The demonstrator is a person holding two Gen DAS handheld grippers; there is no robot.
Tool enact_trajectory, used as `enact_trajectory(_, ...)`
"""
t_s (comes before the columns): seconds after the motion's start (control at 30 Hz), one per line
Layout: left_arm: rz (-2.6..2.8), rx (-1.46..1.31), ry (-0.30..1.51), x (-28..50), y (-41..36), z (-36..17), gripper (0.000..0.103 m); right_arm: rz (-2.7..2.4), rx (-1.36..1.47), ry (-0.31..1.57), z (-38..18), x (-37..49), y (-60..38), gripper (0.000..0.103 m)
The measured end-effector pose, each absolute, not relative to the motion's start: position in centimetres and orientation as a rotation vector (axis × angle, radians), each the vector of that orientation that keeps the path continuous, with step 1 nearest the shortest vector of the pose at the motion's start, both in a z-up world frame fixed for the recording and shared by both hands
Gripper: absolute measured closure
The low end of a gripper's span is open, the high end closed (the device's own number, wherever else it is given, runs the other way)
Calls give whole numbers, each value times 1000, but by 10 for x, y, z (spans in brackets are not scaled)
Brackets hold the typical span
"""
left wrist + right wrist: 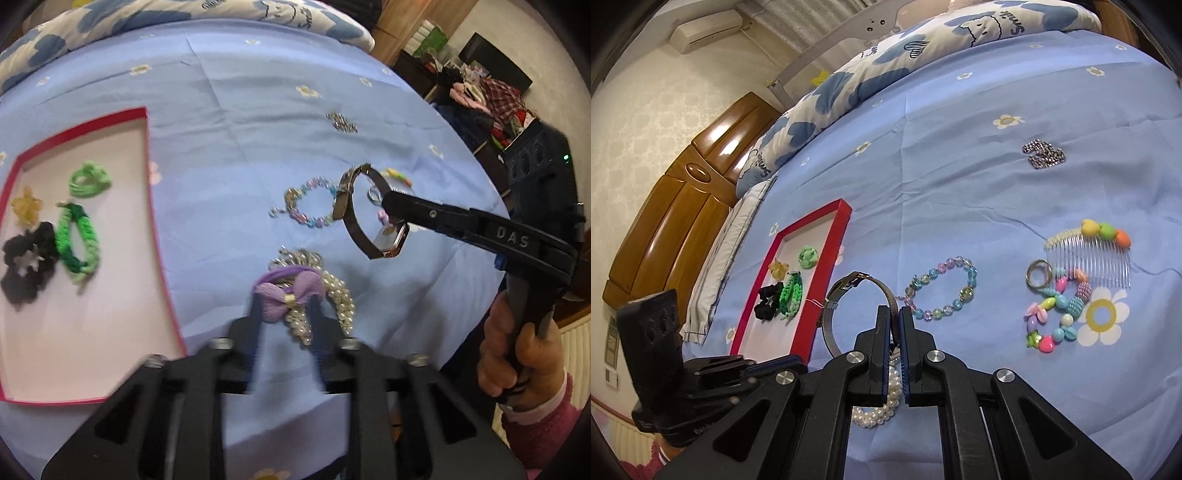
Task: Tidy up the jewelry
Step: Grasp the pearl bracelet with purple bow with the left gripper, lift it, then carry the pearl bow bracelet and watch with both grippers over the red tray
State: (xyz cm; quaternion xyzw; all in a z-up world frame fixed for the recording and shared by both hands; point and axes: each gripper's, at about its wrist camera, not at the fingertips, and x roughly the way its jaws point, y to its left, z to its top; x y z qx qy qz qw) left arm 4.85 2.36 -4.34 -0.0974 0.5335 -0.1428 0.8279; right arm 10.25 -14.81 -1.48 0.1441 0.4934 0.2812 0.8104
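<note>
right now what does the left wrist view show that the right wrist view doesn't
Only the left wrist view shows the purple bow hair tie between the open left tongs, and the watch face. Only the right wrist view shows the hair comb and the colorful bead bracelet clearly. Both show the red tray, the pastel bead bracelet, the pearls and the right tongs shut on the watch.

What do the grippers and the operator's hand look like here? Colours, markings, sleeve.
Both are matte black plastic with silver screw heads. The left gripper has dark blue-lined fingers; the right gripper has blue pad edges too. Seen from the left wrist, the right one's finger carries raised "DAS" lettering and a green LED. The bare right hand wears a pink knit sleeve.
</note>
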Motion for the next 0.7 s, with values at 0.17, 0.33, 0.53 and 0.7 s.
enact_trajectory(0.17, -283, -160, 1157, 58, 5, -60, 59, 576, 321, 1060, -19, 101, -159, 99)
enact_trajectory(0.33, -278, -146, 1154, 63, 2, -67, 82, 560, 331, 1059, -20, 102, -167, 99)
enact_trajectory(0.53, -268, -182, 1121, 59, 17, -56, 88, 558, 336, 1063, -22, 100, -169, 99)
enact_trajectory(0.7, -244, -232, 1076, 51, 36, -38, 88, 579, 326, 1069, -21, 99, -160, 99)
